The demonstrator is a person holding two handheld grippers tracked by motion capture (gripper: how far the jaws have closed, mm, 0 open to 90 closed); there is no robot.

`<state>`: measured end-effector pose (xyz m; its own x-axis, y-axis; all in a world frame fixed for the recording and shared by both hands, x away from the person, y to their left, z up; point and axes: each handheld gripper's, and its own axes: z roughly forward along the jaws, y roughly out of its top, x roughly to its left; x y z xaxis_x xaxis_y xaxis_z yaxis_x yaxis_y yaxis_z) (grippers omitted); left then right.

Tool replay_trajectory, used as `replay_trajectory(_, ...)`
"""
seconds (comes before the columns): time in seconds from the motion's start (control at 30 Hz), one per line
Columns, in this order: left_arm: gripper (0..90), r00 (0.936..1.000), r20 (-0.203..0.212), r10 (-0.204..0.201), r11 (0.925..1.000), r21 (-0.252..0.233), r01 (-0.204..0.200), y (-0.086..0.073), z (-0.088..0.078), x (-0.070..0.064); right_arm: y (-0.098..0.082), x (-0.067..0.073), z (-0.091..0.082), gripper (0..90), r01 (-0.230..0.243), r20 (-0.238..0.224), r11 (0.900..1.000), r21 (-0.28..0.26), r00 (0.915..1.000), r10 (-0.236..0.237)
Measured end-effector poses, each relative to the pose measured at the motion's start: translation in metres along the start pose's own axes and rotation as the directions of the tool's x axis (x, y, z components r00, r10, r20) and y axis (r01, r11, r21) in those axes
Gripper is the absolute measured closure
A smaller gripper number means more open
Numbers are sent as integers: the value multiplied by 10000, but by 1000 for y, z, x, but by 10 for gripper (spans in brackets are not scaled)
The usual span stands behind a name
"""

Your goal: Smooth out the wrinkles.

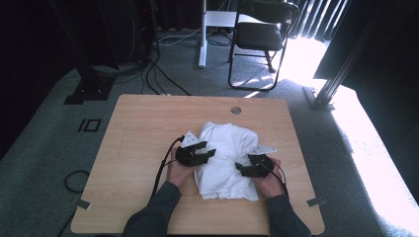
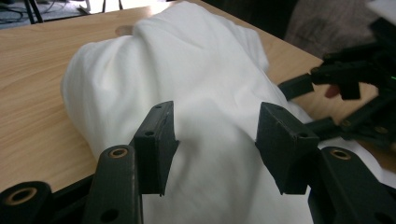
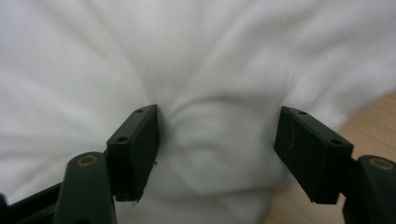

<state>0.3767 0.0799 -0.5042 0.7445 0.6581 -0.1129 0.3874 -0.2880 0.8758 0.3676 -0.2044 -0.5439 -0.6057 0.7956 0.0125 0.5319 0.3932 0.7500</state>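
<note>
High view, left to right: wooden table fills centre frame, on grey carpet. White garment lies bunched in a loose pile at table centre, slightly right of middle and toward the near edge. Cable hole sits in the tabletop near the far edge, above the pile.

Left gripper is at the pile's left edge, centre of frame, pointing right into the cloth, with its cable looping back along the forearm. Right gripper is at the pile's right side, lower centre-right, pointing left into the cloth. The two tips are close, with cloth between them.

Left gripper view: the left gripper has its jaws spread and open. The white garment rises as a hump beyond and between them. The pads look clear of the fabric on both sides, not pinching. The right gripper shows at the right edge of the frame, against the cloth's far side. Bare tabletop is at frame left.

Right gripper view: the right gripper also stands open. A fold of the garment bulges between the jaws. The left pad sits right at a crease and contact is unclear; the right pad stands off the cloth. No grip. A sliver of table shows at right.

Folding chair is at upper centre-right, well apart from the table.
</note>
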Motion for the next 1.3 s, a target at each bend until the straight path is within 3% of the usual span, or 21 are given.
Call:
replay_trajectory(0.1, 480, 9985, -285, 473, 9978, 476, -459, -11, -3, -6, -10, -5, 1, 287, 169, 139, 9986, 500, 9997, -176)
replay_trajectory(0.17, 478, 9996, -107, 254, 9983, 527, -248, -17, -3, -4, -15, -7, -1, 286, 82, 176, 9986, 527, 9998, -91)
replay_trajectory(0.3, 475, 9993, -276, 243, 9972, 714, -223, -23, 3, 1, -20, -12, -6, 289, 52, 97, 9982, 589, 9999, -57)
replay_trajectory(0.37, 472, 9999, -142, 59, 9978, 660, -50, -25, 2, 4, -22, -15, -10, 290, 84, 128, 9972, 738, 9999, -94)
replay_trajectory(0.47, 459, 9984, 175, -536, 9982, 286, 531, -26, -5, 14, -28, -20, -19, 324, -96, 110, 9961, 876, 9999, 87)
replay_trajectory(0.53, 459, 9984, 165, -548, 9981, 278, 543, -28, -8, 14, -31, -20, -22, 345, -94, 142, 9960, 889, 9999, 81)
replay_trajectory(0.73, 460, 9989, -401, -247, 9985, 479, 266, -31, -9, 11, -28, -11, -19, 356, 13, 506, 9964, 845, 9987, -55)
replay_trajectory(0.87, 458, 9968, -788, -155, 9983, 542, 198, -32, -9, 13, -17, -6, -5, 357, -70, 622, 9976, 687, 9981, 27)
replay_trajectory(0.93, 455, 9945, -1030, -173, 9983, 533, 229, -32, -10, 17, -10, -4, 3, 357, -56, 559, 9980, 636, 9984, 20)
replay_trajectory(1.0, 456, 9872, -1551, -375, 9979, 470, 453, -32, -14, 28, -3, 0, 11, 357, -51, 588, 9980, 623, 9983, 14)
replay_trajectory(1.07, 456, 9850, -1654, -484, 9974, 446, 565, -31, -16, 32, 4, 3, 19, 357, -10, 620, 9982, 598, 9981, -27)
replay_trajectory(1.17, 456, 9743, -2170, -601, 9963, 473, 720, -29, -22, 47, 14, 6, 30, 356, -98, 609, 9984, 560, 9981, 64)
replay_trajectory(1.3, 457, 9686, -2351, -811, 9943, 479, 949, -27, -26, 58, 26, 9, 44, 344, 1, 767, 9990, 453, 9971, -36)
